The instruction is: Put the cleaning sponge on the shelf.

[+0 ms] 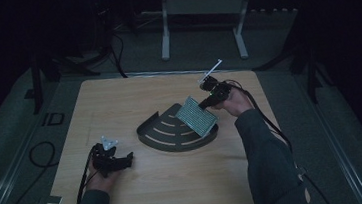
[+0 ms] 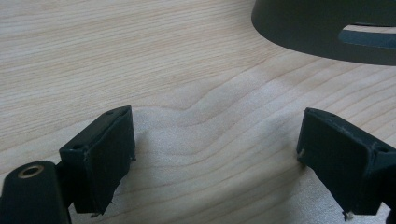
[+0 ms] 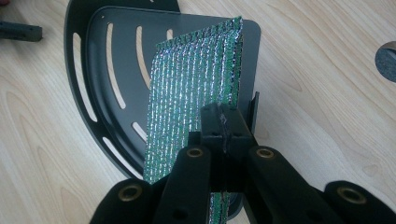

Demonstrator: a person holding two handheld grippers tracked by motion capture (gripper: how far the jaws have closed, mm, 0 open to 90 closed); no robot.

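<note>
wooden table (image 1: 167, 183) carries a dark slotted fan-shaped tray (image 1: 164, 131), nothing lying flat in it. a green sparkly sponge (image 3: 194, 88) is held tilted above the tray, pinched by the right gripper (image 3: 223, 123). left gripper (image 2: 215, 158) rests spread, just beside the tray's rim.

Counter (image 1: 167, 183): pale wood-grain top. Lying on it: one dark, slotted, quarter-round metal tray (image 1: 164, 133), near centre.
</note>
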